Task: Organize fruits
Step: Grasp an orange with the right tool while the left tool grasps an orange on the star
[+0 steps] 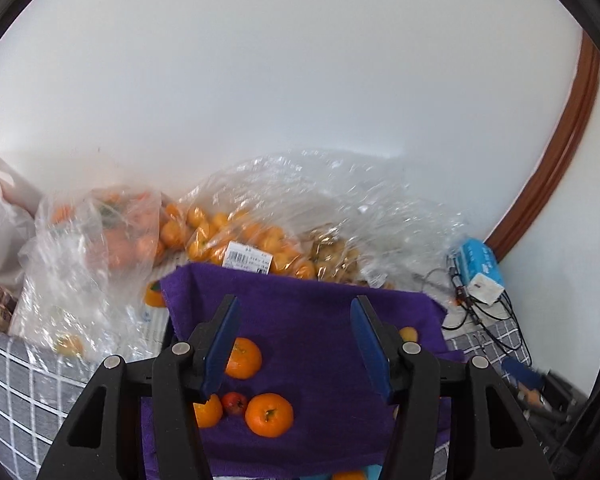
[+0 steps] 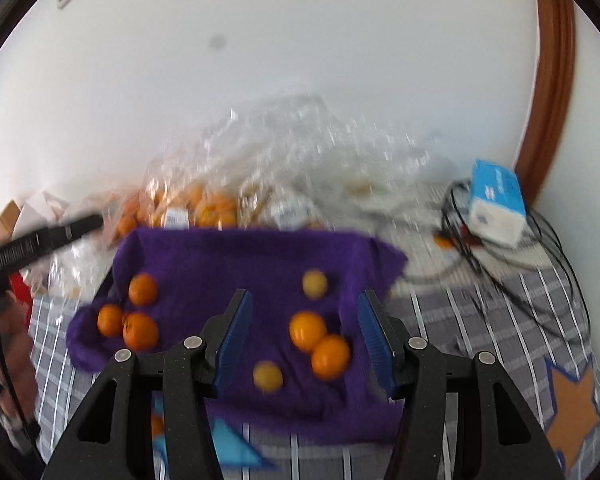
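A purple towel (image 1: 308, 312) (image 2: 228, 264) lies on the checked cloth with loose fruit on it. In the left wrist view, three oranges (image 1: 269, 415) and a small red fruit (image 1: 235, 403) sit at the towel's left. My left gripper (image 1: 294, 344) is open and empty above the towel, its left finger next to an orange (image 1: 244, 358). In the right wrist view, three oranges (image 2: 141, 330) lie at the left, two oranges (image 2: 318, 344) and two yellow fruits (image 2: 267, 376) at the right. My right gripper (image 2: 306, 334) is open and empty above them.
Clear plastic bags of oranges (image 1: 236, 236) (image 2: 204, 204) lie behind the towel by the white wall. A blue and white box (image 1: 480, 268) (image 2: 498, 206) with black cables sits at the right. The left gripper's arm (image 2: 40, 240) shows at the left in the right wrist view.
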Available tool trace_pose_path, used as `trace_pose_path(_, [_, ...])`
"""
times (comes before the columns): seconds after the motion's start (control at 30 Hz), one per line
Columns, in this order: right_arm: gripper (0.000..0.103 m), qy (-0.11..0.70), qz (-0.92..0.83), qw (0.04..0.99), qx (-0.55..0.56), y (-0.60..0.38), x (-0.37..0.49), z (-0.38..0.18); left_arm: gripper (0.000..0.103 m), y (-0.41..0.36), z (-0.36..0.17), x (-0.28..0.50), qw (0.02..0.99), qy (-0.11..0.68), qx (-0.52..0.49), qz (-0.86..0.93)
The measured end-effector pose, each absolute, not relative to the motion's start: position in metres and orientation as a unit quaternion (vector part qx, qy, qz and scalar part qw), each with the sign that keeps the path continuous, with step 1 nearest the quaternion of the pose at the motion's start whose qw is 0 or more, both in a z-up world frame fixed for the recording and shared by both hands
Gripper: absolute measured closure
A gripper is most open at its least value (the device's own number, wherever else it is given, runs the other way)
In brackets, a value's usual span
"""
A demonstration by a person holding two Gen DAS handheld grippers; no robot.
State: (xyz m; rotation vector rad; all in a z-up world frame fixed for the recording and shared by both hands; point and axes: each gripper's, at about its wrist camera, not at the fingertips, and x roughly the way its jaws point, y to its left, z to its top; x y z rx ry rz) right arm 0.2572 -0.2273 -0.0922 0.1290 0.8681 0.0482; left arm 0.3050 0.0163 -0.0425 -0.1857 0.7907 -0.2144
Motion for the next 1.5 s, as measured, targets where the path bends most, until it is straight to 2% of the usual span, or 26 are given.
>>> trace_pose_path(0.33, [0.050, 0.431, 0.077, 0.898, 0.042, -0.198, 0.195, -0.114, 0.048, 0.021, -0.023, 0.280, 0.911, 0.390, -0.070, -0.112])
trace_pose_path(0.37, [0.052, 0.435, 0.082, 0.896, 0.039, -0.194, 0.194, -0.118, 0.048, 0.024, -0.024, 0.275, 0.912, 0.391, -0.064, -0.108])
trace_pose_path(0.43, [0.068, 0.448, 0.100, 0.888, 0.033, -0.185, 0.192, -0.131, 0.048, 0.032, -0.029, 0.261, 0.912, 0.394, -0.057, -0.102])
trace_pose_path(0.47, [0.070, 0.455, 0.106, 0.884, 0.031, -0.179, 0.191, -0.137, 0.048, 0.037, -0.033, 0.255, 0.911, 0.397, -0.055, -0.100])
trace_pose_path(0.87, [0.070, 0.474, 0.168, 0.864, 0.038, -0.128, 0.203, -0.182, 0.049, 0.109, -0.138, 0.178, 0.872, 0.466, -0.103, -0.107])
trace_pose_path(0.97, [0.062, 0.476, 0.170, 0.862, 0.028, -0.118, 0.208, -0.186, 0.049, 0.113, -0.156, 0.166, 0.873, 0.468, -0.098, -0.098])
trace_pose_path(1.13, [0.061, 0.484, 0.153, 0.862, 0.011, -0.107, 0.218, -0.193, 0.050, 0.115, -0.167, 0.160, 0.875, 0.464, -0.104, -0.094])
trace_pose_path(1.2, [0.068, 0.478, 0.143, 0.867, 0.006, -0.106, 0.219, -0.194, 0.050, 0.112, -0.167, 0.158, 0.878, 0.460, -0.094, -0.094])
trace_pose_path(1.5, [0.068, 0.443, 0.094, 0.892, 0.012, -0.154, 0.183, -0.178, 0.050, 0.094, -0.169, 0.153, 0.890, 0.447, -0.040, -0.081])
